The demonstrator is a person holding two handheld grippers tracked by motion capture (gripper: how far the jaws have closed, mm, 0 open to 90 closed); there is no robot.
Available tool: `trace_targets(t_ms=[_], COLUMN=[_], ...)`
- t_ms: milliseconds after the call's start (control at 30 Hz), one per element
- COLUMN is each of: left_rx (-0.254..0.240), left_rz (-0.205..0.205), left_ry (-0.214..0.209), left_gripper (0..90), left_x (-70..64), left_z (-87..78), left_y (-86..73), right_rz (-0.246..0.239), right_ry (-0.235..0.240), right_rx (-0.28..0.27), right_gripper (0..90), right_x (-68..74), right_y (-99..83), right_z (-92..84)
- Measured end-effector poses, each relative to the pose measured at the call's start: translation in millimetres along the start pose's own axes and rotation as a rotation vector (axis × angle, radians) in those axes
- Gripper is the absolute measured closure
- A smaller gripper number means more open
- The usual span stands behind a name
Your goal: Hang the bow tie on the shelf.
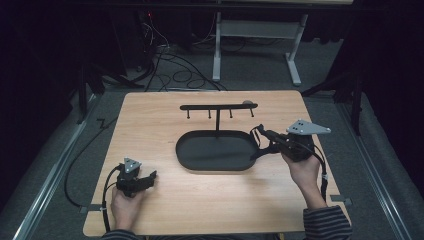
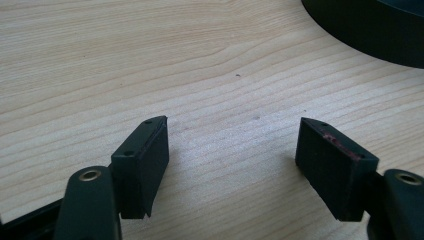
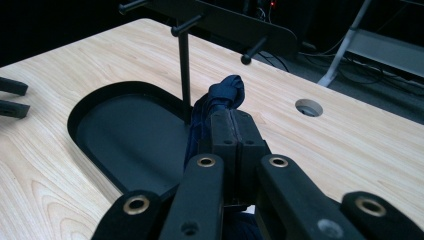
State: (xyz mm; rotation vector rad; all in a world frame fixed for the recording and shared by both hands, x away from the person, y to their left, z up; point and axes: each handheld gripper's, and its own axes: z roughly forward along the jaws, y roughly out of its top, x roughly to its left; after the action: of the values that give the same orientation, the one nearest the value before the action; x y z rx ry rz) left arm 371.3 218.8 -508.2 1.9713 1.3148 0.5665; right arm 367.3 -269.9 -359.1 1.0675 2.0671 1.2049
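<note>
Nearest the camera in the high view, two forearms reach in over a pale wooden counter. The left gripper rests low on the counter near its front left corner. Its fingers are released, spread wide apart with only bare wood between them, and the curved edge of the tray lies off to one side ahead of them.

Farther in and to the right, the right gripper is raised just above the counter beside the tray's right end. Its fingers are clenched on a dark blue cloth, a bunched, knotted bit of fabric that pokes up past the fingertips and hangs down beneath them. The cloth sits at the tray's right rim, well apart from the left gripper, so the right hand is the only one placed to move it.

In the middle of the counter lies a black oval tray, its long axis running left to right. A thin post rises from the tray's far edge and carries a black bar with pegs, parallel to the tray. From the right gripper, the bar lies ahead and up, beyond the cloth and slightly left. Hanging the cloth looks likely, and that would mean lifting it forward and over a peg.

Beyond the counter are cables and a metal stand on grey floor.
</note>
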Motion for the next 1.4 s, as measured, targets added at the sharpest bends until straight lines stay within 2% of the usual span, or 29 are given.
trace_targets(t_ms=[233, 600, 1400], left_rx=[0.001, 0.002, 0.002], left_rz=[-0.001, 0.000, -0.002], left_ry=[-0.002, -0.003, -0.004], left_gripper=[30.0, 30.0, 29.9], left_x=[0.2, 0.5, 0.7], left_z=[-0.2, -0.3, -0.3], left_y=[0.0, 0.0, 0.0], right_rz=[-0.019, -0.024, 0.011], right_ry=[0.013, 0.029, 0.012], right_rx=[-0.002, -0.017, -0.027], right_gripper=[90.0, 90.0, 90.0], right_x=[3.8, 5.5, -7.9], right_y=[8.1, 22.7, 39.6], right_z=[4.2, 12.0, 28.4])
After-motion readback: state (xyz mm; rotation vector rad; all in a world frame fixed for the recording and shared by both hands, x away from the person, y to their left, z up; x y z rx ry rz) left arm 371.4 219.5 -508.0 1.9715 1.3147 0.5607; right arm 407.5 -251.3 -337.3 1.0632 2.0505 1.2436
